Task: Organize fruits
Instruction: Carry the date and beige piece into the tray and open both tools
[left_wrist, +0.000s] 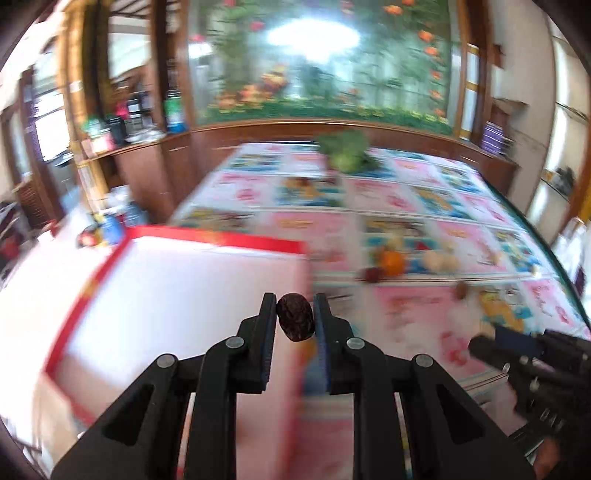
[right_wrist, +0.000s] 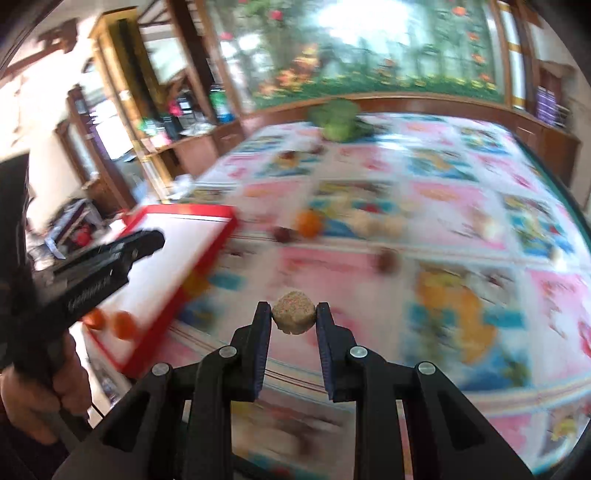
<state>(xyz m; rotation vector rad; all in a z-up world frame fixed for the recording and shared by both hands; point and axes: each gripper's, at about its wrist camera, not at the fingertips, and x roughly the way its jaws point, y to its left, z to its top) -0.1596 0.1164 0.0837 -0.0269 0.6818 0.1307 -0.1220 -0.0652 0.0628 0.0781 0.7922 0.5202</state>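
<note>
Pinching a dark wrinkled date (left_wrist: 295, 317) in left tongs (left_wrist: 295, 308), over white red-rimmed tray (left_wrist: 207, 236) | right tongs (right_wrist: 293, 314) gripping tan fruit (right_wrist: 294, 317) above patterned worktop (right_wrist: 461, 206) | I'm lowering both before releasing, beside tray's orange fruits (right_wrist: 123, 325).

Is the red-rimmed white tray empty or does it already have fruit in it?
Not empty. In the right wrist view, the tray holds two small orange fruits near its front corner; the rest looks bare white, though blurred.
</note>
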